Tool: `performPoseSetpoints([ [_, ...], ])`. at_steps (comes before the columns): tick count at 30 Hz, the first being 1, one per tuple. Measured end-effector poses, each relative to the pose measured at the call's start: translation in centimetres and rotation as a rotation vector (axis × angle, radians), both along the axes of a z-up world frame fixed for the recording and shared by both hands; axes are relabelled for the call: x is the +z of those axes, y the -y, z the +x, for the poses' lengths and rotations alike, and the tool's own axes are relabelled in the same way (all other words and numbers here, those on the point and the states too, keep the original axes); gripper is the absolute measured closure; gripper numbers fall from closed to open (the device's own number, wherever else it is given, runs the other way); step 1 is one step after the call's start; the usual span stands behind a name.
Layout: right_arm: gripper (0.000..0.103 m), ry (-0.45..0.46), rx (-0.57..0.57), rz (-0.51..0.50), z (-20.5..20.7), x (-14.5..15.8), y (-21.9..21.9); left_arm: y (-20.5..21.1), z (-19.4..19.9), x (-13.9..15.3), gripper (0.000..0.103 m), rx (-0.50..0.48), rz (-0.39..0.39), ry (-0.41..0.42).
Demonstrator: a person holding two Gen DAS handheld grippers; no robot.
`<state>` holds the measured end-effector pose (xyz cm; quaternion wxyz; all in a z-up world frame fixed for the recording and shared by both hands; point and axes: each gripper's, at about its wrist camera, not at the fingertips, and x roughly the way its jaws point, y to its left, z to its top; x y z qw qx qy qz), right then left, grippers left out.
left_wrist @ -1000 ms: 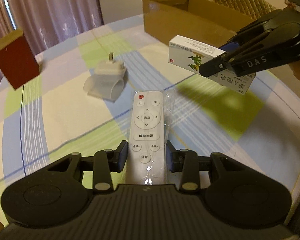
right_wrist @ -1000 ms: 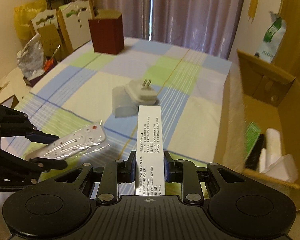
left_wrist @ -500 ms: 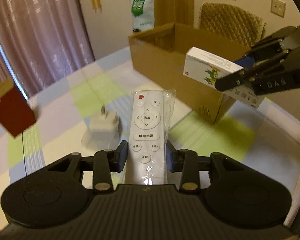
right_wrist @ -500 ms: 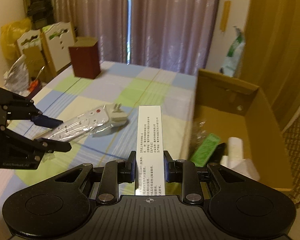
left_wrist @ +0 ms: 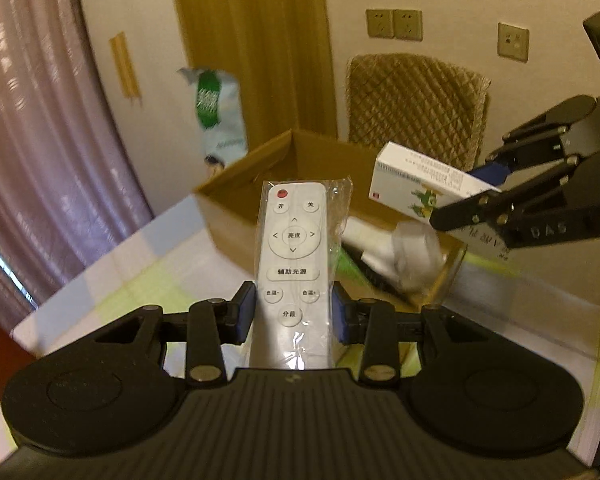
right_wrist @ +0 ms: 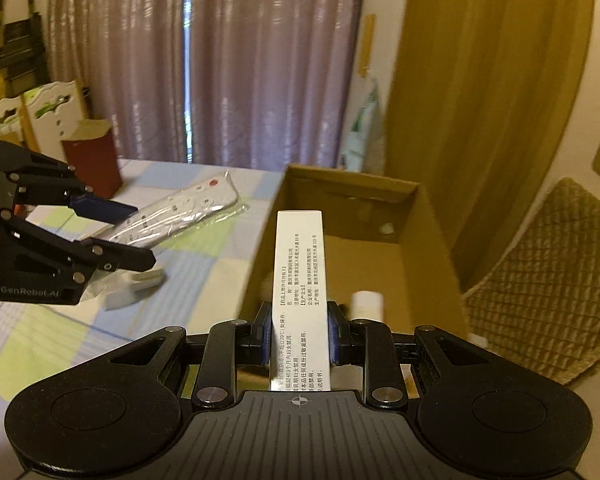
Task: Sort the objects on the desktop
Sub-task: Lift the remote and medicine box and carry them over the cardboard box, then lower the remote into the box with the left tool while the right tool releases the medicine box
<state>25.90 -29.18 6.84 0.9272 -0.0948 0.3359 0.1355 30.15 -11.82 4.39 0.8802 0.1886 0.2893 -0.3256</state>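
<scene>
Left wrist view: the left gripper [left_wrist: 294, 312] pinches a white remote control [left_wrist: 292, 264] wrapped in clear plastic, its far end now reaching over the near rim of the open cardboard box [left_wrist: 236, 200]. A second ago the remote was low over the checked tablecloth [left_wrist: 148, 276], well short of the box — both hands have since lifted and swung toward it. The right gripper [right_wrist: 298, 330] is clamped on a white medicine carton [right_wrist: 300, 280], which now hangs above the box's opening rather than beside its wall. Inside the box lie a white roll [left_wrist: 412, 252] and something green, blurred. A white plug adapter [right_wrist: 134, 284] lies on the cloth, left of the box. Judging by this, both held items are poised for dropping in — the adapter would remain.
</scene>
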Motion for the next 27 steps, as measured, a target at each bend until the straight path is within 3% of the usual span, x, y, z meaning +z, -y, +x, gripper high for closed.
performPoseSetpoints([
  [8,0.078,-0.005,-0.053,0.009,3.2,-0.6,3.7,5.2,3.5,-0.7,0.069,-0.038,0.012,-0.018],
  [15,0.078,-0.052,-0.073,0.044,6.0,-2.9,5.6,9.0,6.5,-2.0,0.069,-0.047,0.035,-0.053],
  [27,0.078,-0.117,-0.085,0.070,9.0,-5.7,7.7,11.6,9.3,-5.2,0.069,-0.053,0.093,-0.104],
])
